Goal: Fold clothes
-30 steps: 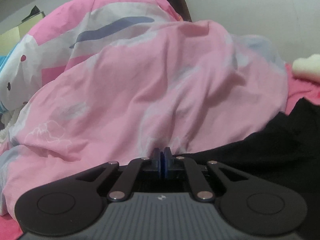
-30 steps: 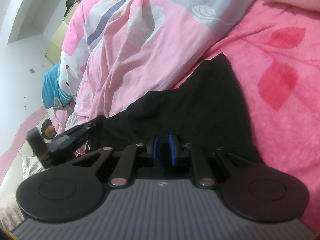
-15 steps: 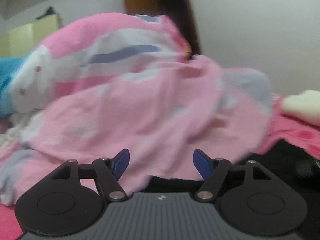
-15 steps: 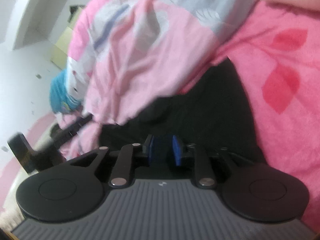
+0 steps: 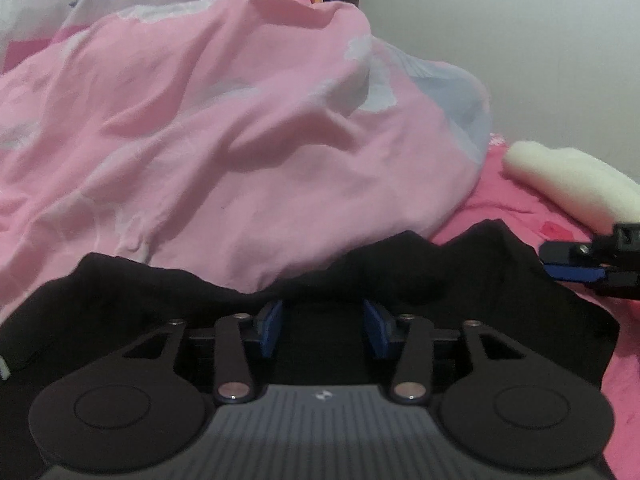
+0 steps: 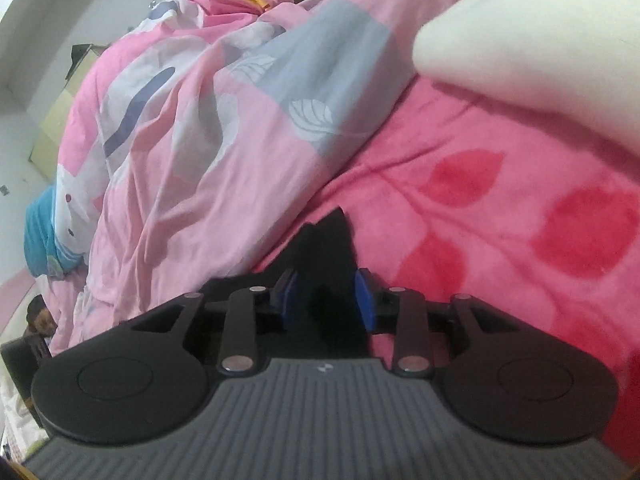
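Black garment (image 5: 460, 280) lies spread on the hot-pink leaf-print blanket (image 6: 500, 208), its far edge tucked against the foot of a heaped pale-pink quilt (image 5: 240, 140) with grey and white patches. Left gripper (image 5: 323, 322) sits low over the garment; blue pads (image 5: 270, 326) stand apart and are closing, with dark cloth seen between and beyond them, though no pad visibly presses on it. Right gripper (image 6: 325, 294) is at the garment's outer corner, which rises to a point (image 6: 334, 236) just ahead of it; its blue fingers (image 6: 365, 300) are parted and opening, black fabric lying in the gap, contact with the pads not clear. In the left wrist view, the right gripper's tips (image 5: 576, 264) show at the frame's right edge, beside the garment's right border. A cream plush pillow (image 6: 540, 40) rests on the blanket past the garment, well apart from it. A blue bundle (image 6: 42, 228) lies at the quilt's far left.
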`<control>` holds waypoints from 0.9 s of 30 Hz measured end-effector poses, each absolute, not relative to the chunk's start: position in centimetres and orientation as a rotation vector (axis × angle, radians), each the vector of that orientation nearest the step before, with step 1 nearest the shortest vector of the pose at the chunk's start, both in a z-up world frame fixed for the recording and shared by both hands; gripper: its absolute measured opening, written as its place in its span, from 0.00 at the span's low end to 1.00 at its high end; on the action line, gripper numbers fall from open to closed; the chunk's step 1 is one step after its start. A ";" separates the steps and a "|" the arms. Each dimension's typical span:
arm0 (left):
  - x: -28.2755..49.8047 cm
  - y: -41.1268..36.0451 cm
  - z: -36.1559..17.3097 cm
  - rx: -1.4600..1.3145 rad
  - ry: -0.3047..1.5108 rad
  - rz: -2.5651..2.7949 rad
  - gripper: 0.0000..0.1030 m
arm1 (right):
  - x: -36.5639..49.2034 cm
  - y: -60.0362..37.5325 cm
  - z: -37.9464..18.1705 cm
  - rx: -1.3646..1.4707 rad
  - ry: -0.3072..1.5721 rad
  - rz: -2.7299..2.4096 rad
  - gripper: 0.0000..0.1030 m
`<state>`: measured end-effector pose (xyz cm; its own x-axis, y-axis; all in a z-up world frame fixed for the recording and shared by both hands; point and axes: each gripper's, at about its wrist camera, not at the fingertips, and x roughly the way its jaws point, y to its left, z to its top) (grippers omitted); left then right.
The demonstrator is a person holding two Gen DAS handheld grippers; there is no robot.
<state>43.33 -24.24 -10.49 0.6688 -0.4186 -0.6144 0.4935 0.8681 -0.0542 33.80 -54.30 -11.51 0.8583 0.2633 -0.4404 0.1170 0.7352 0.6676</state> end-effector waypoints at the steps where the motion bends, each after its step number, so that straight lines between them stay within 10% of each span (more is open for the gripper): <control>1: 43.2 -24.3 -10.5 0.122 0.661 -0.519 0.50 | 34.3 -54.2 -11.6 0.748 0.551 0.087 0.35; 10: 42.4 -25.0 -10.6 0.156 0.640 -0.517 0.54 | 38.9 -54.3 -11.2 0.725 0.609 0.165 0.37; 12: 42.3 -25.0 -10.6 0.154 0.636 -0.517 0.54 | 39.2 -54.1 -11.3 0.717 0.612 0.187 0.03; 27: 42.2 -25.2 -10.5 0.187 0.631 -0.499 0.54 | 38.9 -55.6 -12.2 0.703 0.504 0.067 0.02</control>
